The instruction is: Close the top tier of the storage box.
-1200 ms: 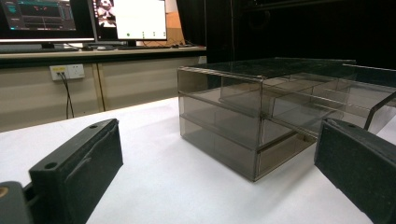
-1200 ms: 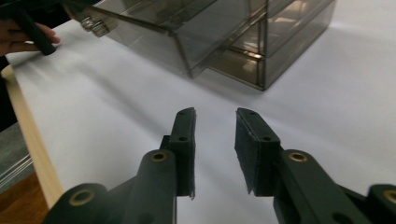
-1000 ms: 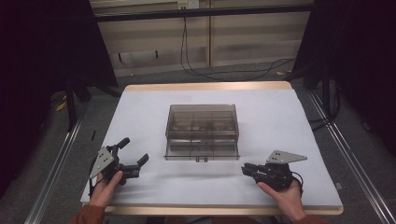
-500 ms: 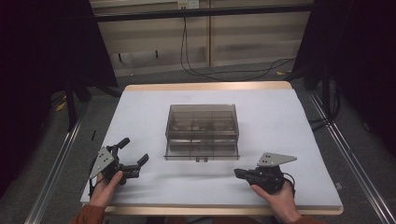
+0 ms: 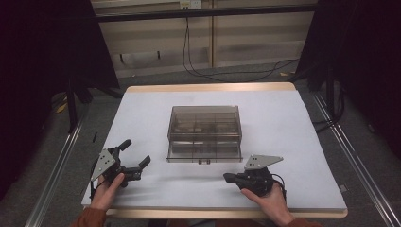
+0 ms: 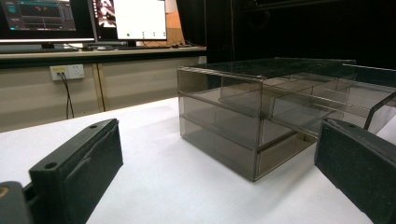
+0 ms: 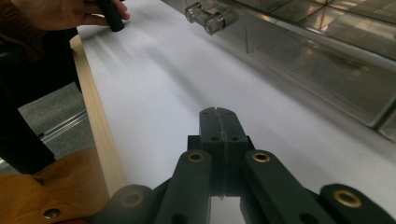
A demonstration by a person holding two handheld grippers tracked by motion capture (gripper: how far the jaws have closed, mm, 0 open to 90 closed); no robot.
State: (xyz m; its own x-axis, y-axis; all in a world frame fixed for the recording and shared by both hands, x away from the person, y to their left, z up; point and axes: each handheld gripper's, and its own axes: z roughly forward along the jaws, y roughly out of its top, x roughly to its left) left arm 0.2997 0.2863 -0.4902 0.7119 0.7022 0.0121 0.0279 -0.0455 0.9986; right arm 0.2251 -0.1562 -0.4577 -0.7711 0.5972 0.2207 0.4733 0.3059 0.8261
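A smoky clear plastic drawer box (image 5: 204,127) stands in the middle of the white table; a small clear knob (image 5: 204,162) sits on its front. My left gripper (image 5: 136,152) rests near the front left corner, open and empty, pointing toward the box (image 6: 243,116). Its jaws stand wide apart in the left gripper view, one finger (image 6: 79,168) on each side. My right gripper (image 5: 227,177) lies in front of the box, right of the knob, shut with nothing between its fingertips (image 7: 218,116). The knob (image 7: 210,16) shows ahead of it.
The table's wooden front edge (image 7: 98,130) runs just beside the right gripper. The person's other hand (image 7: 65,14) shows far off. Monitors (image 6: 84,18) stand on a bench beyond the table. Cables (image 5: 236,71) lie on the floor behind.
The right gripper has slid left along the table's front, from the right side toward the box's front. Its jaws look shut throughout. The left gripper has stayed put.
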